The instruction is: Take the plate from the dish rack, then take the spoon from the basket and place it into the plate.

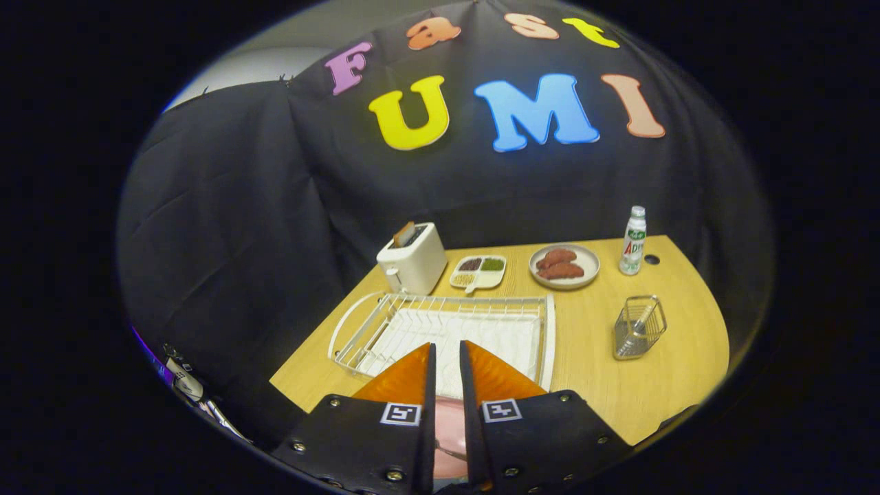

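Note:
My gripper (pixel 447 350) hangs over the near edge of the white wire dish rack (pixel 357 330), its fingers almost together. A pink plate (pixel 448 426) sits edge-on in the narrow gap between them, close to their base, and both fingers press on it; most of the plate is hidden by the fingers. Right of the rack, beyond the fingers, stands a small wire basket (pixel 656 320) with a metal spoon (pixel 636 331) leaning inside it. Everything rests on a wooden table (pixel 591 371).
At the back of the table stand a white toaster (pixel 412 261) with a slice of bread, a divided dish (pixel 479 271), a grey plate (pixel 591 262) of sausages and a small bottle (pixel 634 240). The table's near edge runs just below the rack.

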